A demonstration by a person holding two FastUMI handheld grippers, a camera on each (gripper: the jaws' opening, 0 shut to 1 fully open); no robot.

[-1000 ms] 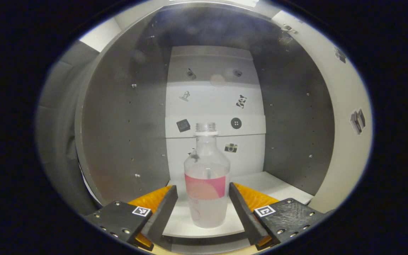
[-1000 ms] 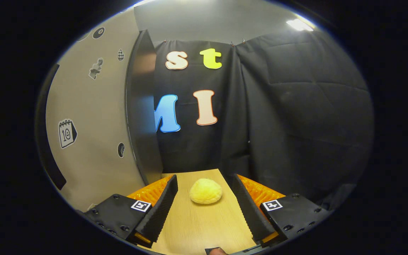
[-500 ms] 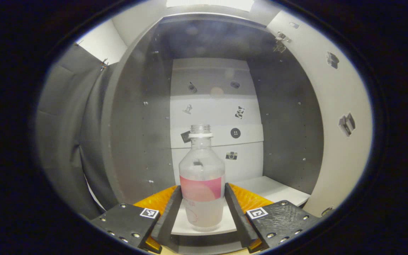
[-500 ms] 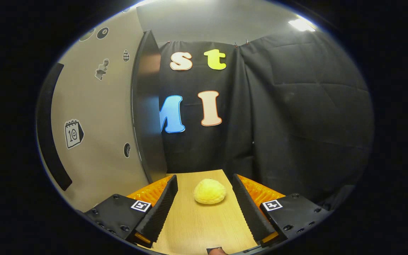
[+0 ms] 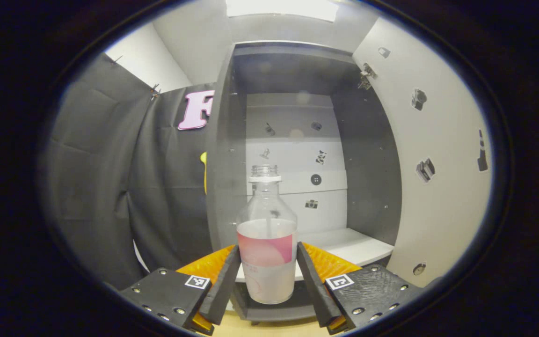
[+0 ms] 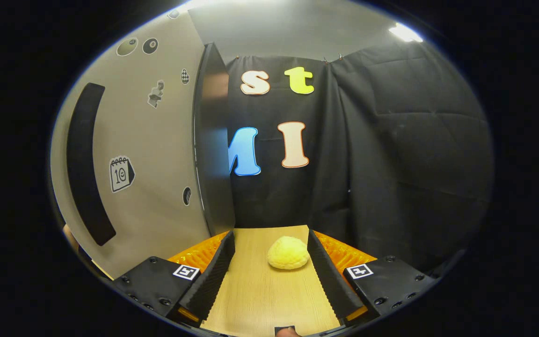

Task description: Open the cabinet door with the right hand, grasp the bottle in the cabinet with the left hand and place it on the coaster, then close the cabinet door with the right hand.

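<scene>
A clear bottle [image 5: 266, 210] with a pink label and no cap is held upright between the fingers of my left gripper [image 5: 267, 249], which is shut on its lower half. Its base hangs in front of the dark cabinet [image 5: 367, 164], level with the cabinet's lower front edge. Behind it lies the white shelf [image 5: 349, 243]. The open cabinet door [image 5: 438, 187], white with stickers, stands to the right. In the right gripper view the same door [image 6: 157, 154] with its long black handle [image 6: 87, 164] is at the left. My right gripper [image 6: 270, 236] is open, low over the wooden table [image 6: 260, 295].
A yellow, bun-shaped object [image 6: 288, 252] lies on the table just ahead of the right gripper's fingers. Black cloth closes off the booth behind the table and to the left of the cabinet.
The left gripper's fingers closed on the bottle and drew it back out of the cabinet, off the shelf. In the right gripper view the door has slid rightward and its handle has come into sight.
</scene>
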